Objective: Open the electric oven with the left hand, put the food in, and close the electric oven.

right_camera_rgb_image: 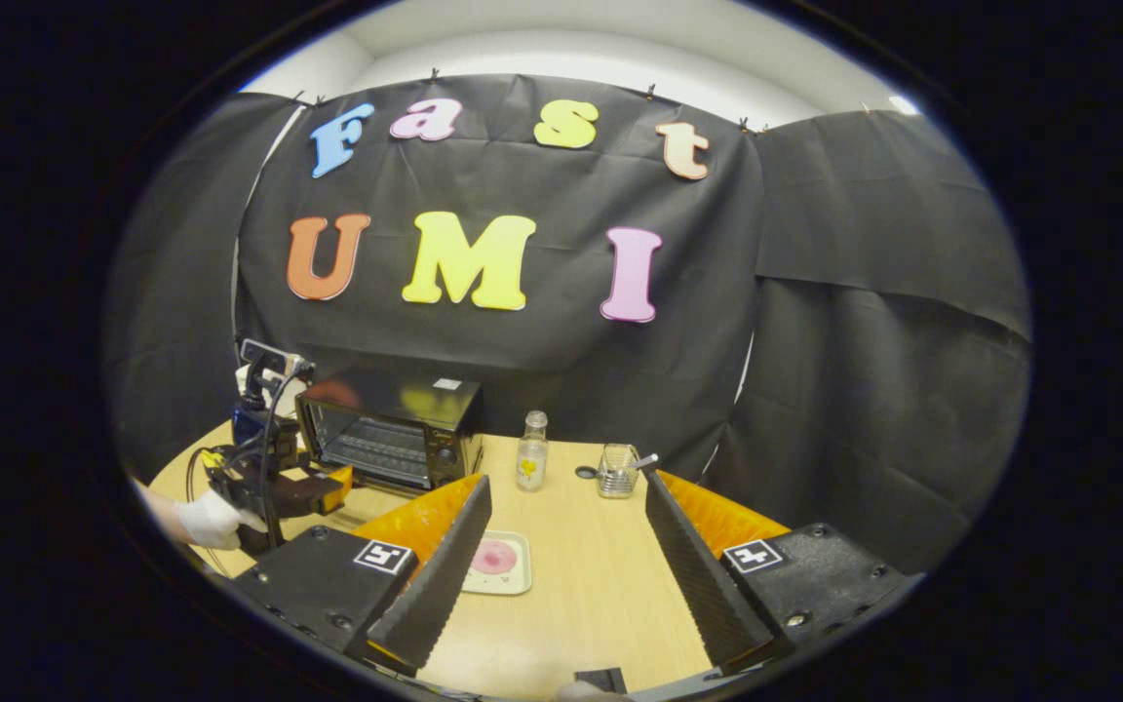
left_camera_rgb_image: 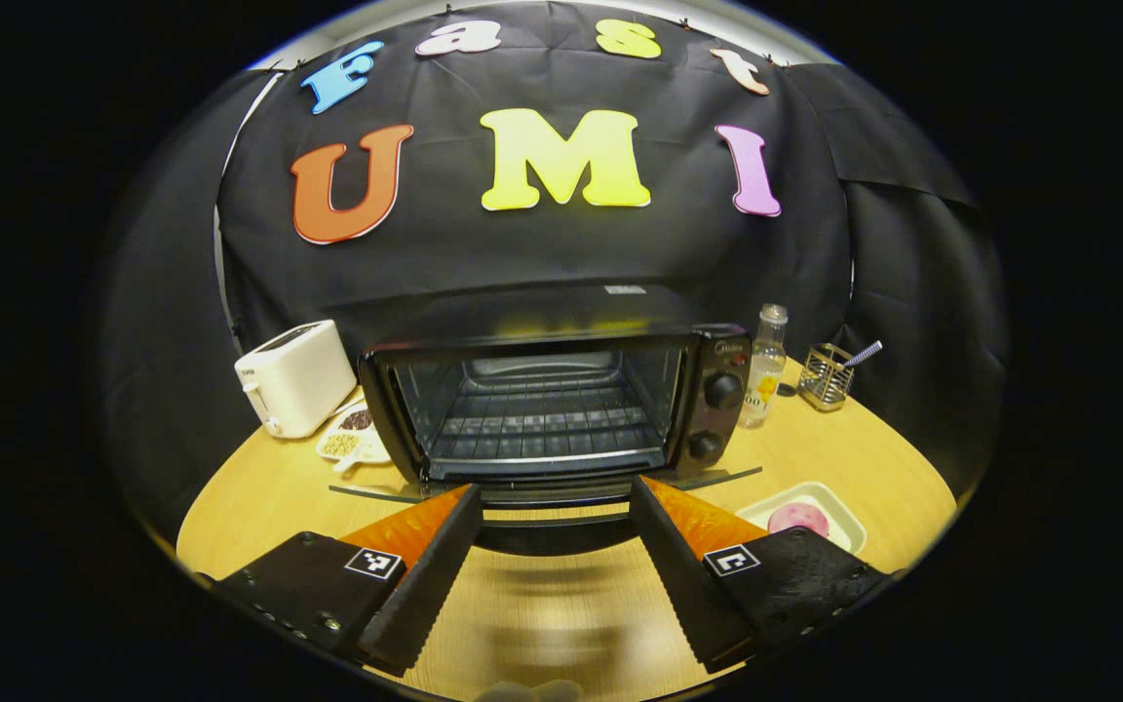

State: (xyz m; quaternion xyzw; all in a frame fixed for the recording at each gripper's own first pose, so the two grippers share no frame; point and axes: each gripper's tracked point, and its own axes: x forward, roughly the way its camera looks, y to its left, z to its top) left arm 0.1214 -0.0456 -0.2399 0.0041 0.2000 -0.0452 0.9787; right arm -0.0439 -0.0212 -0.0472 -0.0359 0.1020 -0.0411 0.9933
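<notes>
The black electric oven [left_camera_rgb_image: 717, 390] stands open on the table, its glass door [left_camera_rgb_image: 367, 490] folded down flat and the wire rack [left_camera_rgb_image: 542, 419] bare inside. My left gripper [left_camera_rgb_image: 555, 486] is open, its fingers on either side of the door's handle [left_camera_rgb_image: 542, 534] without touching it. The pink round food [left_camera_rgb_image: 797, 517] lies in a white tray [left_camera_rgb_image: 820, 490] right of the oven. In the right gripper view, the right gripper [right_camera_rgb_image: 567, 478] is open and holds nothing, above the table behind the food [right_camera_rgb_image: 495, 557]. The oven [right_camera_rgb_image: 391, 429] and the left gripper [right_camera_rgb_image: 337, 487], held by a gloved hand [right_camera_rgb_image: 211, 517], are at the left.
A white toaster [left_camera_rgb_image: 293, 375] and a dish of seeds [left_camera_rgb_image: 352, 434] sit left of the oven. A clear bottle [left_camera_rgb_image: 766, 366] and a wire caddy [left_camera_rgb_image: 825, 375] stand to its right. The round wooden table [left_camera_rgb_image: 542, 624] has bare room in front.
</notes>
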